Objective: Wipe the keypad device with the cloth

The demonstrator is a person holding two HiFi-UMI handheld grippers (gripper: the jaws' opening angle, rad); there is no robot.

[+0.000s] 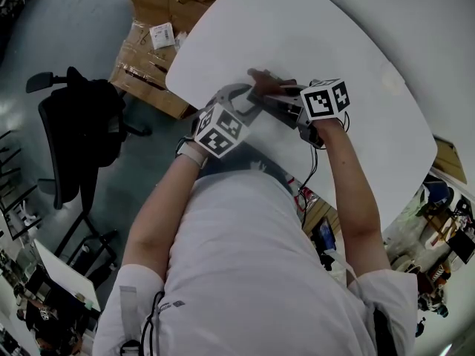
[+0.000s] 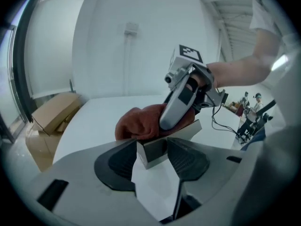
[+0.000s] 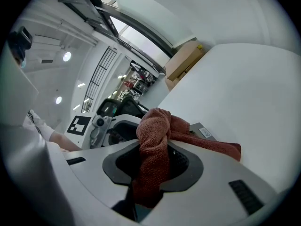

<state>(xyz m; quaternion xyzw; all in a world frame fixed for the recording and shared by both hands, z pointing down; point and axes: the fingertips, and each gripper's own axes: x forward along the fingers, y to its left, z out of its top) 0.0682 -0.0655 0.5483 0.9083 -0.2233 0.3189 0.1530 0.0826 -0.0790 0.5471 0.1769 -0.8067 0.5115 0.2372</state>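
Note:
The keypad device [image 2: 153, 153] is a grey box lying on the white table [image 1: 371, 58]. My left gripper [image 2: 151, 155] is shut on its near end, one pad against each side. A rust-red cloth [image 3: 157, 135] is bunched between the jaws of my right gripper [image 3: 153, 163], which is shut on it. The cloth [image 2: 141, 121] drapes over the device's top, and a grey corner of the device [image 3: 205, 132] with a small label shows beside it. In the head view both grippers meet over the device [image 1: 273, 99] near the table's near edge, left gripper [image 1: 249, 104] and right gripper [image 1: 288, 99] close together.
Cardboard boxes [image 1: 159, 21] are stacked on the floor beyond the table's left edge. A black office chair [image 1: 82, 124] stands to the left. Cables [image 1: 308, 180] hang under the right wrist. Bare tabletop stretches beyond and to the right of the device.

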